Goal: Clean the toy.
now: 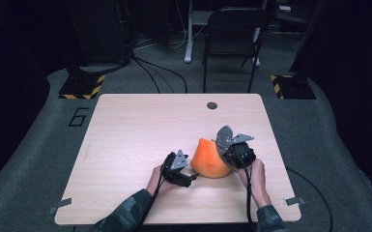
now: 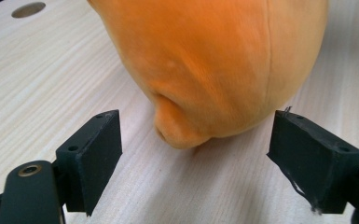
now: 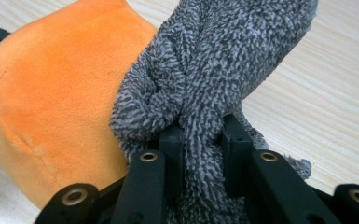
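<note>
High view: an orange plush [image 1: 208, 159] lies on the table [image 1: 125, 125] at about 5 o'clock from its centre, between the two grippers. The right gripper [image 1: 226, 141], at the plush's 3 o'clock, has its jaws pressed tight on a grey cloth [image 1: 223, 134], whose bunched end stands up above them (the right gripper view shows the pile squeezed between the pads [image 3: 172, 144]). The left gripper [image 1: 192, 175], at the plush's 8 o'clock, has its jaws spread; the left gripper view shows the plush [image 2: 214, 60] ahead of the pads [image 2: 93, 149], none touching it.

The step in hand appears to be wiping the plush. To do it well, the cloth should meet the plush with light, even strokes, while the left gripper closes on a low fold to steady the soft body; pressing too hard would likely roll it.

The table is pale wood-grain with a round hole [image 1: 212, 105] near its 12 o'clock edge. Beyond it are grey carpet, a black chair [image 1: 232, 38] and hazard-striped stand bases [image 1: 79, 87].
</note>
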A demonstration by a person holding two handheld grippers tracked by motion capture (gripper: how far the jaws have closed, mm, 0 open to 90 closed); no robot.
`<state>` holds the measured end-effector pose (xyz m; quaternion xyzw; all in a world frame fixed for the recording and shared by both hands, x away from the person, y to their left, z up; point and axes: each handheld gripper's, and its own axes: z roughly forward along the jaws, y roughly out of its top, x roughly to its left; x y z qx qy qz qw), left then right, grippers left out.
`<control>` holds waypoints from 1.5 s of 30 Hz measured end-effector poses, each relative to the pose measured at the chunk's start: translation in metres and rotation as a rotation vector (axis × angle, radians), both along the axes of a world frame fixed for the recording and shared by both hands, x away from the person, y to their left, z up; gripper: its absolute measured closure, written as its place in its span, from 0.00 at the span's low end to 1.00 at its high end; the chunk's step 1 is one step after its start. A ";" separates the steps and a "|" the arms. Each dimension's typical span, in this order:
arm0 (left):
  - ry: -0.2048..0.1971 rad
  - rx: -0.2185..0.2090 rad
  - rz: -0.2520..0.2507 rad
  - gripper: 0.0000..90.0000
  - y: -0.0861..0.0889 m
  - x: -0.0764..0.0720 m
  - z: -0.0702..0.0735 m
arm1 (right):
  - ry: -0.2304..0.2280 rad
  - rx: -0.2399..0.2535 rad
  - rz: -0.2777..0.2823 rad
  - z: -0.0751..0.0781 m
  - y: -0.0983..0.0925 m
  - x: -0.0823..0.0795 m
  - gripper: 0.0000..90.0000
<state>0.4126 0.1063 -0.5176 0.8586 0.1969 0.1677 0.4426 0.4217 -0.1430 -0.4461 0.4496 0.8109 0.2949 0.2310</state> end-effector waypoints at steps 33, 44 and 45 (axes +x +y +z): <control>-0.167 0.066 -0.010 0.84 -0.016 -0.012 -0.009 | -0.070 0.012 -0.201 0.002 -0.048 0.002 0.82; -0.163 0.046 0.003 0.85 -0.016 -0.013 -0.007 | 0.024 0.048 -0.313 -0.021 -0.086 0.012 0.81; -0.154 0.031 0.003 0.85 -0.016 -0.013 -0.006 | 0.028 0.053 -0.320 -0.021 -0.087 0.011 0.81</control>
